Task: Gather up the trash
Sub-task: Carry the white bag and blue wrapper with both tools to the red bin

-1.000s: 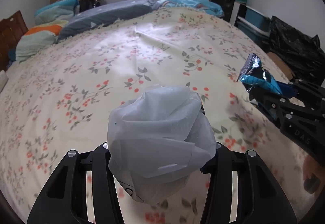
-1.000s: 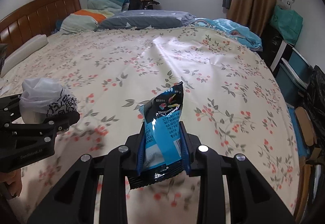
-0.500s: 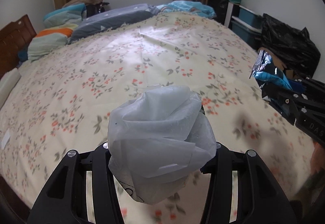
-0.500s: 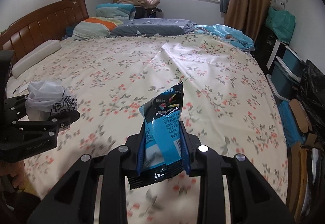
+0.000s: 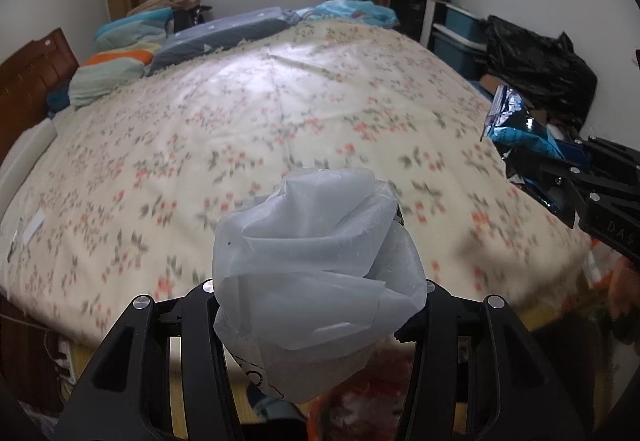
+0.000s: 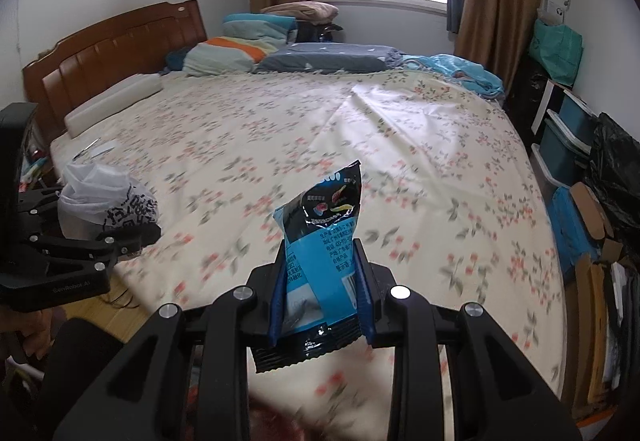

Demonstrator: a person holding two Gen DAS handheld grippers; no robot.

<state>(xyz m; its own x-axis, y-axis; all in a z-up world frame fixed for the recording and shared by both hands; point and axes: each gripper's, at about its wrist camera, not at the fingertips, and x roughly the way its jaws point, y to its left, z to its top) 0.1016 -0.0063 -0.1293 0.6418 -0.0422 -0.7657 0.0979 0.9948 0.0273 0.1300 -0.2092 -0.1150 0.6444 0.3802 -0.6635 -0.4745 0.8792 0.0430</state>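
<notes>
Both pieces of trash are already picked up. A crumpled white plastic bag is pinched in the left gripper, and a blue snack wrapper is clamped between the pressed-in fingers of the right gripper. Disposal is judged to remain; no bin is seen. Compared with a second earlier, both grippers are pulled back past the foot of the bed, and the grips are unchanged.

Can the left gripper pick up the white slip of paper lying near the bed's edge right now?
Probably not: the left gripper is already clamped on a crumpled white plastic bag, which fills its fingers; the paper lies unobstructed.
</notes>
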